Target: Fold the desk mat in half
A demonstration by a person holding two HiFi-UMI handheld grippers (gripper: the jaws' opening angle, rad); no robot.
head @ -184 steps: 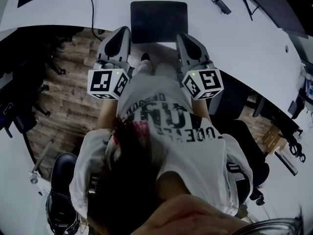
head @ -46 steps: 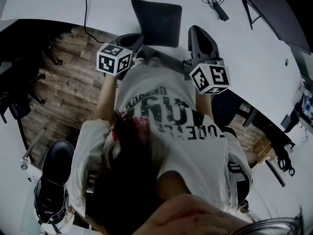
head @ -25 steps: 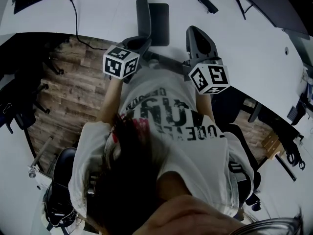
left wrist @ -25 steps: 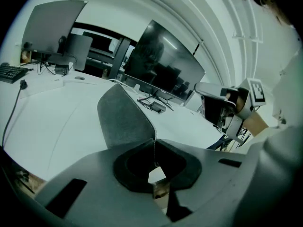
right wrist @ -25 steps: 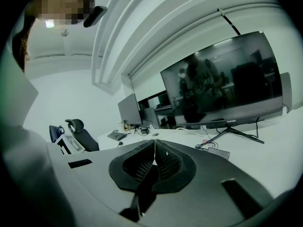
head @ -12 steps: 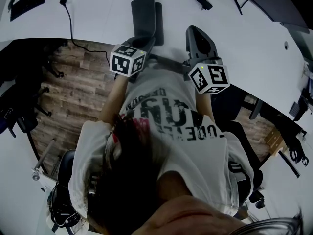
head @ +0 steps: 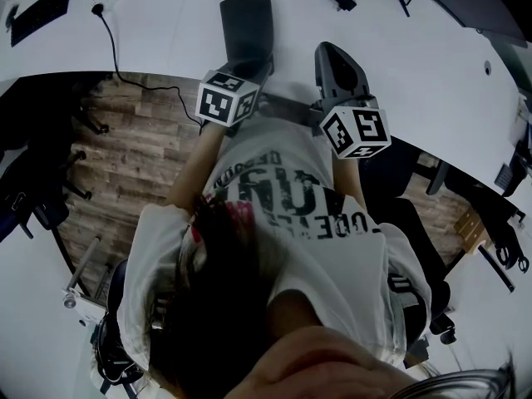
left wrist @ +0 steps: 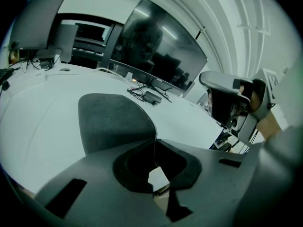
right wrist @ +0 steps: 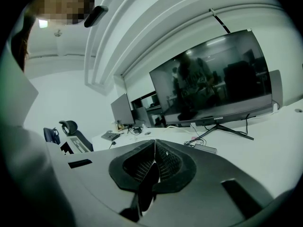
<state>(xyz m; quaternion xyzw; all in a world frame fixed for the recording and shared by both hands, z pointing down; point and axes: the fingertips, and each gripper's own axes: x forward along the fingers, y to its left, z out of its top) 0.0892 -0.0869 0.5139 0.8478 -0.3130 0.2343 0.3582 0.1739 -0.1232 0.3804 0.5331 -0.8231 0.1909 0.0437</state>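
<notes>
Between the closed jaws of the left gripper (left wrist: 155,144), one edge of the desk mat (left wrist: 111,122) is pinched. The right gripper (right wrist: 154,148) is closed, empty, beside the desk mat over the white desk (head: 166,23). Fold judged nearly complete: release and flattening are outstanding. The desk mat lies near the desk's front edge, long axis running away from the person.

The brand mark (right wrist: 218,118) "coocaa" stood in small pale letters on the lower bezel of the monitor (right wrist: 213,79), beyond the right gripper's (right wrist: 155,144) fingertips and off to their right. Large block lettering ran upside down across the person's T-shirt (head: 283,194), well behind the fingers, too distorted to read as words. The left marker cube (head: 226,102) and right marker cube (head: 356,131), just behind the fingers, bore black square code patterns without readable characters.
</notes>
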